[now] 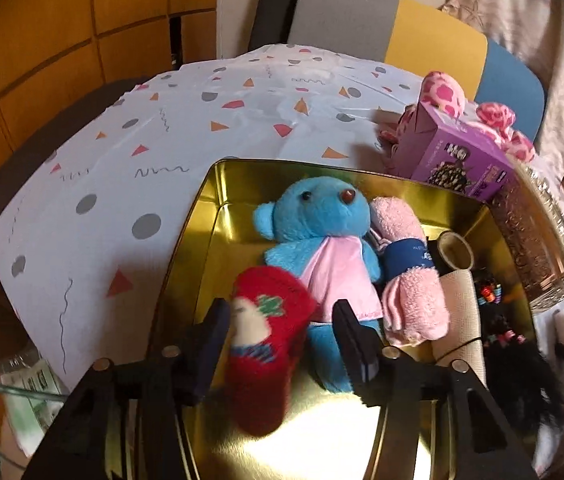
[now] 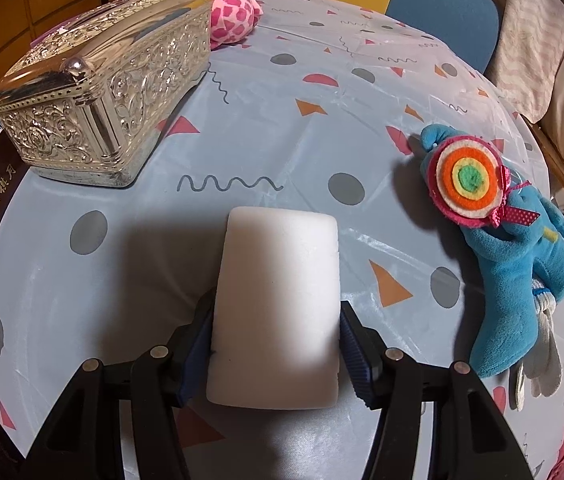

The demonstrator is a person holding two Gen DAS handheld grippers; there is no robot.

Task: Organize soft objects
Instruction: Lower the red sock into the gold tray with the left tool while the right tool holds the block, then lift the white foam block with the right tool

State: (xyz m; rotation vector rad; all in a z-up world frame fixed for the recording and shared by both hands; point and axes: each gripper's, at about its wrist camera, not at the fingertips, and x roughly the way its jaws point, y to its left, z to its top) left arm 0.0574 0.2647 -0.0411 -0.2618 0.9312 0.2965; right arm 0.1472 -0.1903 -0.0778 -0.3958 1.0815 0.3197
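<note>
Meanwhile, each tong sees its own half

Between my left tongs (image 1: pixel 282 340), jaws apart, sits a red sock (image 1: pixel 266 352); whether the pads press it I cannot tell. Past it the gold tin (image 1: pixel 202 232) holds a blue bear (image 1: pixel 321 232) and pink towel (image 1: pixel 409 292).

Only the right view shows my right tongs (image 2: pixel 276 344) clamping a white sponge (image 2: pixel 278 300) above the tablecloth (image 2: pixel 242 128), with a silver box (image 2: pixel 102 92) and blue plush (image 2: pixel 513 256) beyond.
</note>
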